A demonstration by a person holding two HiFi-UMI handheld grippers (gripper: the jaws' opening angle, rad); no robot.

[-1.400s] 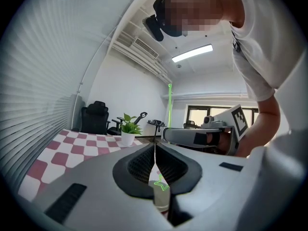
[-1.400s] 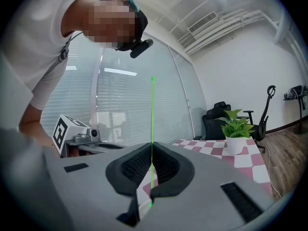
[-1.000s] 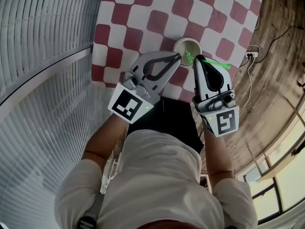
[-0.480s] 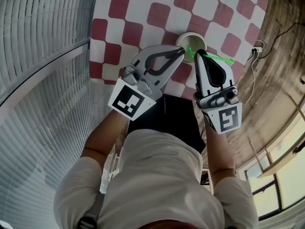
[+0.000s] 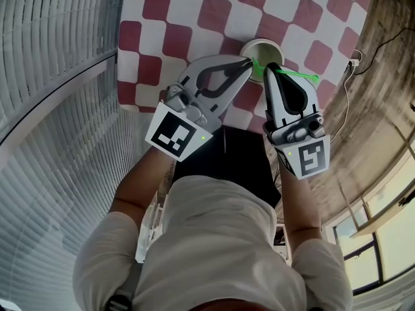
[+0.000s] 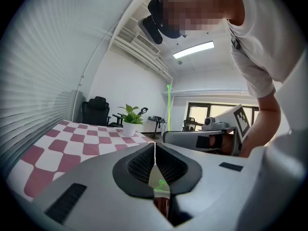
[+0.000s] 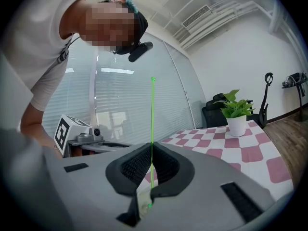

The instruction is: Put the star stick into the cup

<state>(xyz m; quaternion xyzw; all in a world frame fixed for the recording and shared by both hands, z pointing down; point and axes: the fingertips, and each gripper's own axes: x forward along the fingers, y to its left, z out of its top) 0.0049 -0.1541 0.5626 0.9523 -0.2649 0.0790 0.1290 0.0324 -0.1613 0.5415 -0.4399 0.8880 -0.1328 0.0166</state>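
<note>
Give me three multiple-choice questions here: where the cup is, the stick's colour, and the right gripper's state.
1. Where is the cup? A over the checked cloth; B inside a drawer; C on a shelf.
2. The star stick is: A red; B green; C blue.
3. The right gripper is: A wide open; B shut on the star stick; C shut on the cup.
Answers: A, the head view shows it there; B, bright green throughout; B, its pads pinch the star stick.

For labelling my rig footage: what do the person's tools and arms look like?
Both the left tool and right tool have grey-white shells, black ribbed pads, and a black-and-white marker cube. The person wears short white sleeves.
</note>
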